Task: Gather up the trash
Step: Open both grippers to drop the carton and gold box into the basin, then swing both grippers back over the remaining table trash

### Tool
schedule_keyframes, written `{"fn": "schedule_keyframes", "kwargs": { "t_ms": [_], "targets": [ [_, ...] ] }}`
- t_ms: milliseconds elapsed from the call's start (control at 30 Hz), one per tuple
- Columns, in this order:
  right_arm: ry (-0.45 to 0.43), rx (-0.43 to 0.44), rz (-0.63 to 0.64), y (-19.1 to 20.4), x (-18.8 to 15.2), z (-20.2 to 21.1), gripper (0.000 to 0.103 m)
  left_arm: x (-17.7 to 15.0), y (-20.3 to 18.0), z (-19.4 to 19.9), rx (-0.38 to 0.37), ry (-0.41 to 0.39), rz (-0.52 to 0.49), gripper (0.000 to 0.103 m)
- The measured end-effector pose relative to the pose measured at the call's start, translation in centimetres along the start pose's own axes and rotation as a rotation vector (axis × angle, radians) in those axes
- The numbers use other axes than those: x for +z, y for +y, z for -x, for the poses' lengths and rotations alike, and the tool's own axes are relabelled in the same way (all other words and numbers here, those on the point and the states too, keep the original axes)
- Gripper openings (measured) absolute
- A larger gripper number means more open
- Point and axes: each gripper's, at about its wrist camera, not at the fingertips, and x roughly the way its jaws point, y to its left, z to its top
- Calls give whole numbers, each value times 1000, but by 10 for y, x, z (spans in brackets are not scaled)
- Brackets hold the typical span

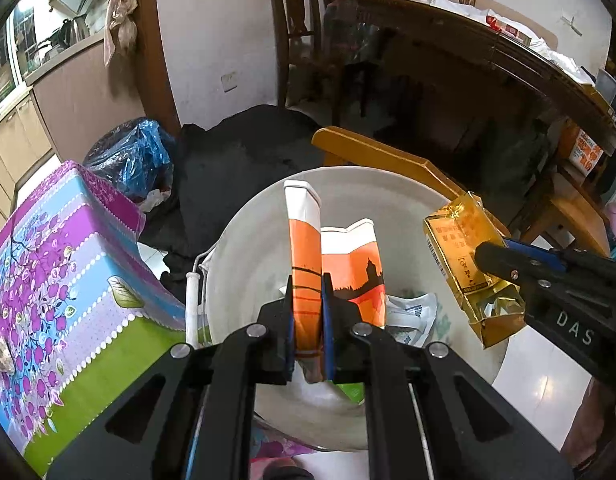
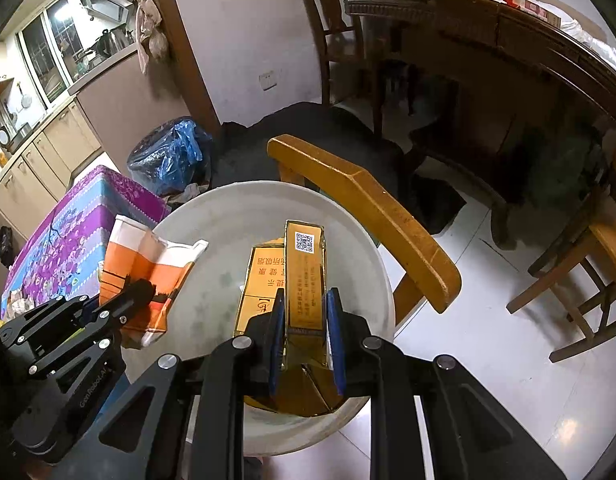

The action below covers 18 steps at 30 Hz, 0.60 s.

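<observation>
Both grippers reach forward over the big white bucket [image 1: 243,248]. The left gripper [image 1: 308,320] squeezes an orange and white carton [image 1: 305,248] tight and holds it up above the bucket's mouth. The right gripper [image 2: 305,332] pinches a shiny gold box [image 2: 305,280] the same way, out by the bucket's rim. The black fingers hide the bottom end of each pack. Some crumpled white wrappers [image 1: 412,316] lie inside the bucket, but they are hard to make out.
</observation>
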Motion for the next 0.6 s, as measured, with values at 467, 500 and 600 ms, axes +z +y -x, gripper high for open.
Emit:
{"fn": "schedule_keyframes", "kwargs": {
  "t_ms": [467, 500, 600],
  "targets": [
    [-14, 14, -20, -3, -3, 3, 29, -5, 0, 0, 6, 4, -2, 47],
    [-15, 15, -19, -2, -3, 4, 29, -5, 0, 0, 7, 5, -2, 47],
    [-18, 18, -18, -2, -4, 6, 29, -6, 1, 3, 9, 3, -4, 47]
  ]
}}
